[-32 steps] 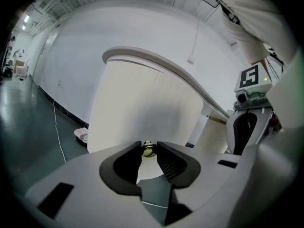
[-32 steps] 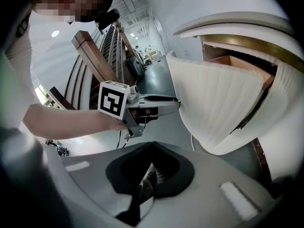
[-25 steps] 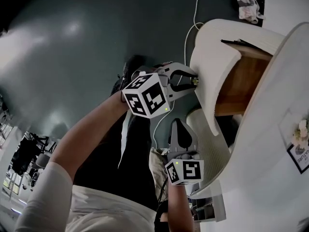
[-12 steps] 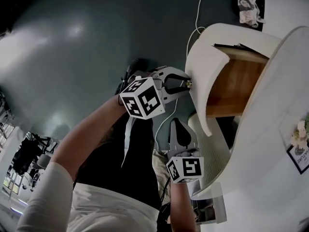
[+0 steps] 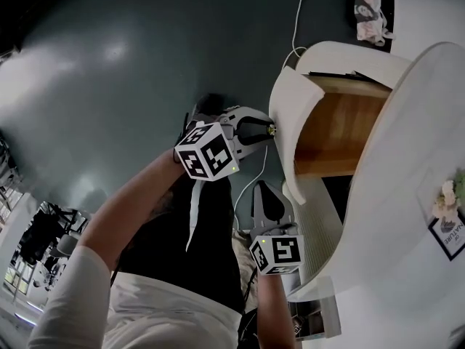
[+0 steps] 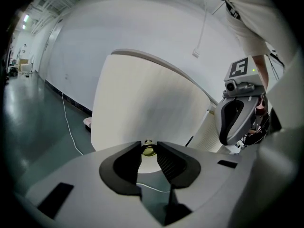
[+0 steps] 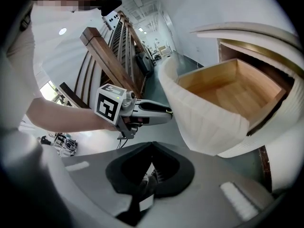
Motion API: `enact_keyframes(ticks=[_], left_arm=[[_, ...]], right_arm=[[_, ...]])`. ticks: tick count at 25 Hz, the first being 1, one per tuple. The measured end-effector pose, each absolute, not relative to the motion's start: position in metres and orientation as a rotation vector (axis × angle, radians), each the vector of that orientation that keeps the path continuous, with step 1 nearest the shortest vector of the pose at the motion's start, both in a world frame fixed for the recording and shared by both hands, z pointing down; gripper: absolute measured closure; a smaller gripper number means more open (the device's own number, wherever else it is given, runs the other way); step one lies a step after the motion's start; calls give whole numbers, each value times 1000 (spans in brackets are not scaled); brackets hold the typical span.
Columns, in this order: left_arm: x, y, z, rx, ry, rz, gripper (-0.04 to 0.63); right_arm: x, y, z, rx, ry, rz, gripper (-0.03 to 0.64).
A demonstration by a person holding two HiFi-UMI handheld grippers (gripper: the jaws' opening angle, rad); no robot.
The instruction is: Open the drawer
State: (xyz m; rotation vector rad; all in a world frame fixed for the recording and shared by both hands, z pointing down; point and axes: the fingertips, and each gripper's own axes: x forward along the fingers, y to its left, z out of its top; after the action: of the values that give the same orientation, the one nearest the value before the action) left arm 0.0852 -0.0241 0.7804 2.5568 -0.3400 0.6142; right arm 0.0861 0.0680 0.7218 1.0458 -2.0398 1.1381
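While one hand-held gripper pinches one knob, one drawer gapes.

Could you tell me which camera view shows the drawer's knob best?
The left gripper view: the brass knob sits close up, gripped by the left gripper. The head view shows it as a tiny glint; in the right gripper view it is too small to make out.

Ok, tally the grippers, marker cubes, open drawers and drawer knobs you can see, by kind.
grey two-jaw grippers (left gripper, right gripper): 2
black-and-white marker cubes: 2
open white drawer with wooden inside: 1
small brass knob: 1
total: 6
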Motion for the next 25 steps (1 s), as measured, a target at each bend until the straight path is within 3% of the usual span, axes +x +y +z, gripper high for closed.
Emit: enact_keyframes(ticks=[25], left_arm=[[38,-8,783,2498,-441,633,492]], right_arm=[[37,98,717,851,-2099,1149,606]])
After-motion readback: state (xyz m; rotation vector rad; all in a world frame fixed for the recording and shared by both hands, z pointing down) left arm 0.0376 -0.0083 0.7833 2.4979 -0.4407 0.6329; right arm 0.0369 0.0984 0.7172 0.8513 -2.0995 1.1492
